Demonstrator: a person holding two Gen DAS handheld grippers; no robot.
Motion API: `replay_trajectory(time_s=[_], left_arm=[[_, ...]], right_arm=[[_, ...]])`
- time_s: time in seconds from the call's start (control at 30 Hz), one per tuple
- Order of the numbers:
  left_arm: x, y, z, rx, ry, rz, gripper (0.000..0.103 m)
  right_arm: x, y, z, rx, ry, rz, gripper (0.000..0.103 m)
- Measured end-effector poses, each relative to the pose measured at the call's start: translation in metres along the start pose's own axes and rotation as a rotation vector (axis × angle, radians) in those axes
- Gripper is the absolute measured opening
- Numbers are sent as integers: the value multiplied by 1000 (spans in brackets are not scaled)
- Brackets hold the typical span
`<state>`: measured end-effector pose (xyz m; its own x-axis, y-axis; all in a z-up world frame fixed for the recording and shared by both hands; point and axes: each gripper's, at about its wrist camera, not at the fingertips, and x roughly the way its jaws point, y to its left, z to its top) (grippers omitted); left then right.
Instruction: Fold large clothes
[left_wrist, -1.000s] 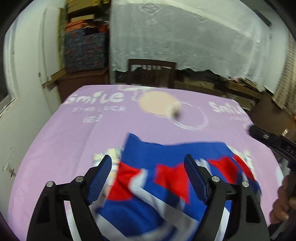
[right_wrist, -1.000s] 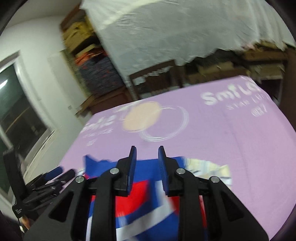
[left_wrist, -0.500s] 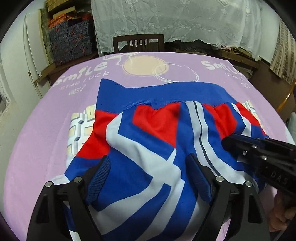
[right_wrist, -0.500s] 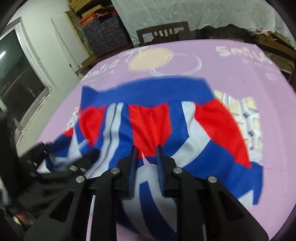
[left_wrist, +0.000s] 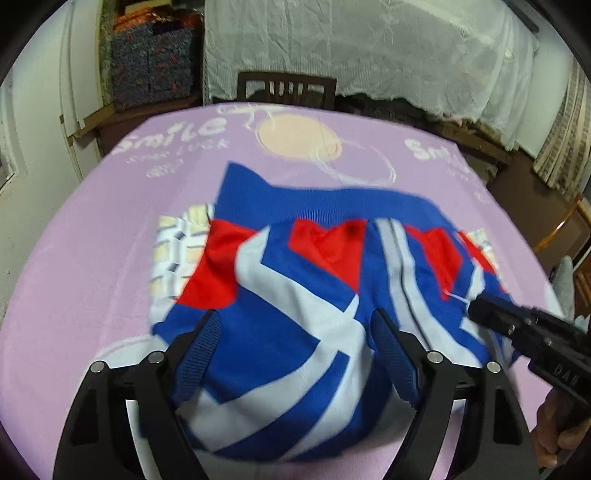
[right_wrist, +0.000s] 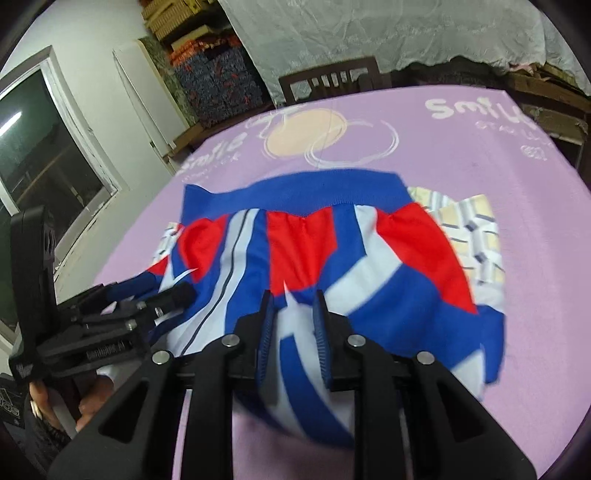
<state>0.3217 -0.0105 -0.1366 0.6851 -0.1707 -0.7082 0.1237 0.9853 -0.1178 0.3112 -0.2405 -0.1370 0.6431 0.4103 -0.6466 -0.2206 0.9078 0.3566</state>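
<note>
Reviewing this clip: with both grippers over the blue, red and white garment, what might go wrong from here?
1. The right gripper has fabric bunched between nearly closed jaws; pulling may wrinkle the blue, red and white garment instead of folding it.
2. The left gripper has open jaws, holding nothing, so a one-sided lift could skew the fold.
3. The pale patterned cloth underneath may drag along.

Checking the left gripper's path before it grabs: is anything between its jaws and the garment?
Nothing visible. The left gripper hangs open right over the garment, only bare cloth between its jaws.
</note>
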Motion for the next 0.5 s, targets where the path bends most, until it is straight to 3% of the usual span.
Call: replay_trajectory(time_s=[0.1, 0.2, 0.3, 0.37, 0.5], left_arm=[[-19, -2, -9, 9, -30, -18, 84], [-13, -11, -23, 53, 12, 12, 84], [11, -19, -34, 98, 87, 64, 85], [15, -22, -38, 122, 78, 90, 86], [15, -21, -39, 122, 78, 92, 86]], right_arm=[[-15, 3, -11, 3, -19, 9, 23], [-23, 5, -25, -10, -16, 2, 24], [-14, -5, -37, 20, 44, -2, 28], [0, -19, -40, 93, 99, 30, 30], [1, -30, -41, 151, 105, 81, 30]])
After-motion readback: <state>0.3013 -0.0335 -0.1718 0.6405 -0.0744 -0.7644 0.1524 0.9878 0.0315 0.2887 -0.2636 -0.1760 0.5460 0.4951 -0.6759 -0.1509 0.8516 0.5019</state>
